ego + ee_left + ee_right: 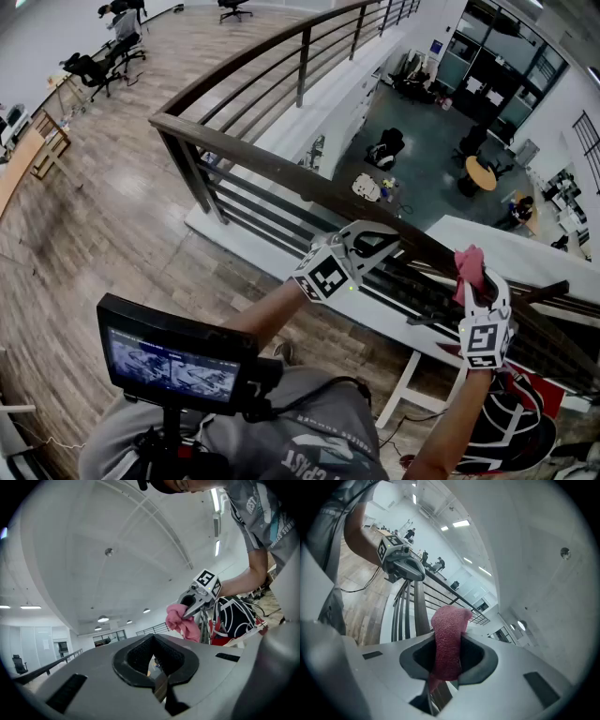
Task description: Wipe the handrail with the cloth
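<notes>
Right hand-held gripper (476, 292) clamped on cloth (469, 262), up by handrail (272, 164). Left hand-held gripper (373, 244) closed, empty. Looks like wipe not begun; next: press cloth on rail, slide along.

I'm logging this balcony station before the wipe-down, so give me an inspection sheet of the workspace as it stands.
Surface: brown curved handrail on dark metal bars; dirt can't be judged.
Job's things: pink cloth, bunched, held at the rail; contact can't be told.
Clutter: red, black and white bag-like item on the floor by the rail.
Grippers: right tongs shut on the cloth; left tongs with jaws together, empty, over the rail.
Cables: thin black cable across the wood floor.
Surroundings: open lower level beyond the rail.
</notes>
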Motion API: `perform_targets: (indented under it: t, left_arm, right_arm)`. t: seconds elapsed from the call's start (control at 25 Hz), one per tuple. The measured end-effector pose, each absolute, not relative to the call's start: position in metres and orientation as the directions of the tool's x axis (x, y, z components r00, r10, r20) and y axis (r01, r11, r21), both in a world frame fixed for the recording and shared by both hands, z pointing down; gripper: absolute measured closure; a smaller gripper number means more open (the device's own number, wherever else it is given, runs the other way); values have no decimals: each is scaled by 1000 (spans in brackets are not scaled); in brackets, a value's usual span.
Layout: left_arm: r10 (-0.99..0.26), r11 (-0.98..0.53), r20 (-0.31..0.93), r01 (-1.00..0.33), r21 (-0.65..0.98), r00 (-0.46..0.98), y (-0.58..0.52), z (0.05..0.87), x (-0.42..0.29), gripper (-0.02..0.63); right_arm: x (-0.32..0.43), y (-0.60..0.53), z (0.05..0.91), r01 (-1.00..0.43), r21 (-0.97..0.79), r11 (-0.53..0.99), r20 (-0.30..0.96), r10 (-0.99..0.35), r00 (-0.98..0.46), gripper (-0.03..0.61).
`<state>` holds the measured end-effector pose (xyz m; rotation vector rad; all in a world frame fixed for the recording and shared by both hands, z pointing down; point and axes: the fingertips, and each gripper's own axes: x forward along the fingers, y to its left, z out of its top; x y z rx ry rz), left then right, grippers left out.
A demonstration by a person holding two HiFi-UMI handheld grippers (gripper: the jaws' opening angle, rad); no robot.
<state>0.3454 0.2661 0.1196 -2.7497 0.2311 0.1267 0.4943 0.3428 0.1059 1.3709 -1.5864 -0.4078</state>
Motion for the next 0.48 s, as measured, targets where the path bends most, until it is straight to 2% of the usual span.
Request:
perform_targets:
  t: [0.24, 0.48]
  left_arm:
    - [-158, -898, -96, -184, -400, 983, 235, 124, 324, 611]
    - [-155, -908, -79, -173, -381, 985, 223, 134, 323, 611]
  right_arm:
    - [475, 303, 123, -606, 734, 307, 415, -909, 42, 505]
    - [476, 293, 131, -614, 729, 304, 427, -902, 60, 505]
